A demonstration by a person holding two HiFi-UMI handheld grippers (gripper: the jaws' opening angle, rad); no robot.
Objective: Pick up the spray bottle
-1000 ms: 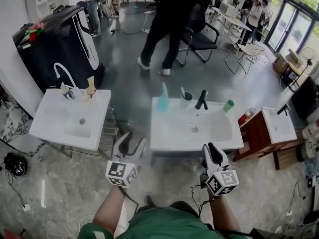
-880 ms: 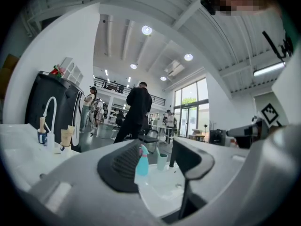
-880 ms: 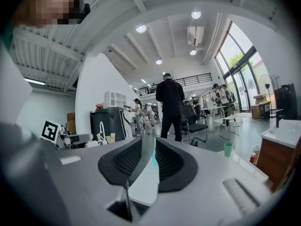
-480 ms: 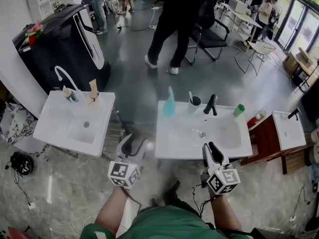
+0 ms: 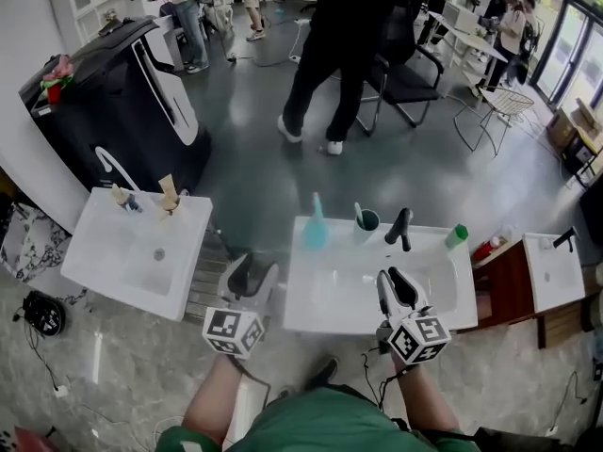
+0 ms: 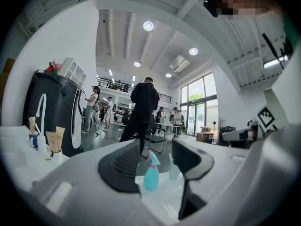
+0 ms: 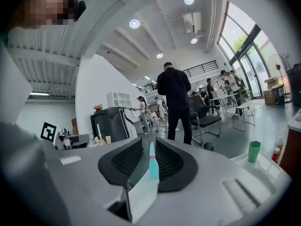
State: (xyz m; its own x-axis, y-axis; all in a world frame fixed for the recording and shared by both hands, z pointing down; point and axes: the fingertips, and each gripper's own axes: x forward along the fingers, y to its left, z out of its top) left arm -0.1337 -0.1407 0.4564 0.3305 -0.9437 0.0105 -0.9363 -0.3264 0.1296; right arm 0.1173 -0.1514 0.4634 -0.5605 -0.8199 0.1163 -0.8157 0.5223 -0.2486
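The spray bottle [image 5: 314, 229] stood upright on the far rim of the basin [image 5: 330, 295], well ahead of both empty tongs, the left tongs [image 5: 249, 266] wide with jaws lately easing inward and the right tongs [image 5: 395, 281] narrowly apart, so this looked like the reach, calling for open jaws carried forward round its body.

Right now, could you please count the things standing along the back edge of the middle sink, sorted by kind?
Spray bottle: 1
Cups: 2, a dark cup and a green cup
Faucet: 1
Total: 4
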